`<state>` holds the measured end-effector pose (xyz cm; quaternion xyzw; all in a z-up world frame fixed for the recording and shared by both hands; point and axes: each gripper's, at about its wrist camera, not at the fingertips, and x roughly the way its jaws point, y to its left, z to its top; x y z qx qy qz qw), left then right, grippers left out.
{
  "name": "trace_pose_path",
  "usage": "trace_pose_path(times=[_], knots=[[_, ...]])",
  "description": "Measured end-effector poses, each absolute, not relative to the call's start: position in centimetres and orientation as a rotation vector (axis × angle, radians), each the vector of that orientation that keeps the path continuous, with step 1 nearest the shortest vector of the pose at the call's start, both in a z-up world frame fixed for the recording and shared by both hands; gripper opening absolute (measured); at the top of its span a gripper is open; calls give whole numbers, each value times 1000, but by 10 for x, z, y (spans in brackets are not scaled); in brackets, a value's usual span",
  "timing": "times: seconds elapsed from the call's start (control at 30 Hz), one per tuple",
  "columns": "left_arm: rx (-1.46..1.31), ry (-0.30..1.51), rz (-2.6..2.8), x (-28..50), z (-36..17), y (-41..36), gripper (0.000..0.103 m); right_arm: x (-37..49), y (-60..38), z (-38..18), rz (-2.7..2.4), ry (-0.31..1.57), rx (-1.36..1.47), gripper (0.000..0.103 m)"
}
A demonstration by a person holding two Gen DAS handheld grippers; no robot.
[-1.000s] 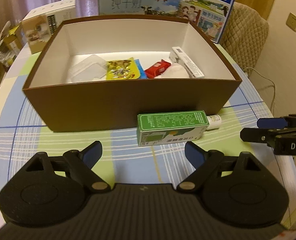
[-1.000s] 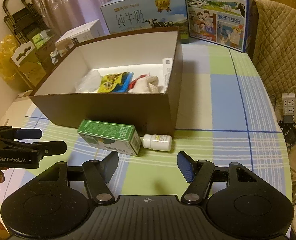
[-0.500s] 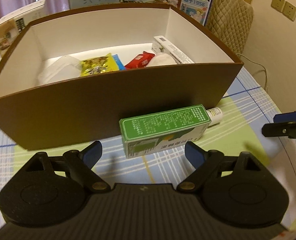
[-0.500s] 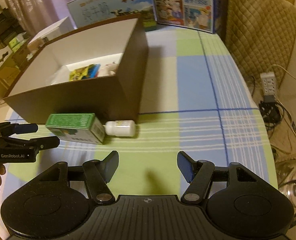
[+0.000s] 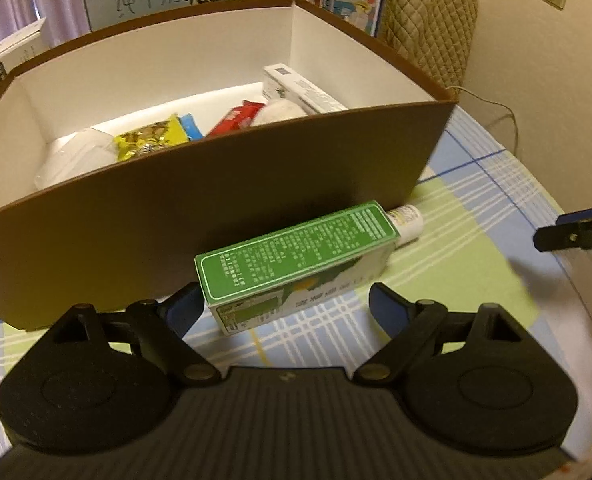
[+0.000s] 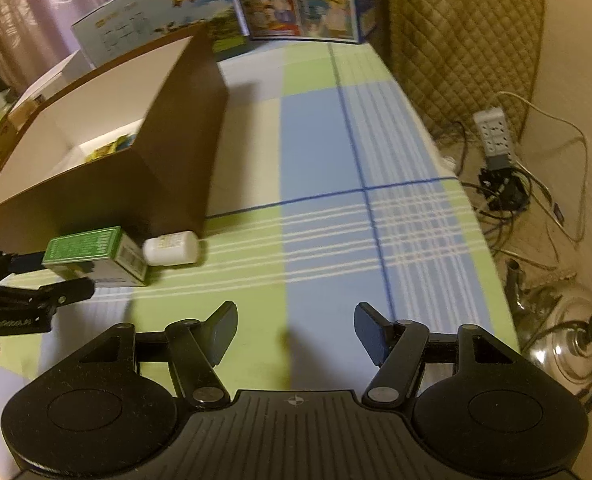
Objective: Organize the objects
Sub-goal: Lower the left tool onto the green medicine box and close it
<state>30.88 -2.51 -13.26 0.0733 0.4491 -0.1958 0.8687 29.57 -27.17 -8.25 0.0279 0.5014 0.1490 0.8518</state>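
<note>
Plaid tablecloth [image 6: 320, 152], kettle [image 6: 568, 344] only rightward; both hand-held grippers [image 5: 284, 304] [image 6: 296, 332] spread, green carton [image 5: 296, 256] leftward

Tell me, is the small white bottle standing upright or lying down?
Lying down: the white bottle rests on its side on the tablecloth, beside the green carton.

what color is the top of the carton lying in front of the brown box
Green with pale print, on the carton; clearest in the left wrist view.
</note>
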Motion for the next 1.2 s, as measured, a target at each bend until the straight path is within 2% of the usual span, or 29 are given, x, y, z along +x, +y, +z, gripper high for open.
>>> trace_pose_path(times=[0.23, 0.43, 0.53, 0.6, 0.7, 0.73, 0.77, 0.9, 1.03, 1.2], knots=[[223, 931, -458, 296, -127, -33, 87, 296, -296, -87, 259, 1069, 85, 63], [291, 907, -455, 315, -128, -36, 86, 294, -309, -90, 231, 1080, 100, 63], [331, 915, -486, 318, -131, -42, 76, 293, -313, -92, 226, 1086, 105, 63], [360, 916, -491, 315, -132, -46, 73, 293, -316, -92, 221, 1088, 105, 63], [369, 929, -511, 307, -131, -45, 54, 293, -322, -93, 207, 1089, 113, 63], [361, 949, -521, 306, -130, -44, 42, 292, -324, -94, 201, 1090, 116, 63], [351, 973, -538, 304, -130, -42, 39, 292, -326, -94, 196, 1092, 119, 63], [372, 998, -560, 297, -129, -46, 38, 291, -331, -97, 185, 1097, 126, 63], [373, 987, -574, 304, -126, -58, 47, 291, -331, -98, 188, 1100, 129, 63], [411, 995, -577, 314, -132, -83, 47, 291, -329, -97, 197, 1099, 123, 63]])
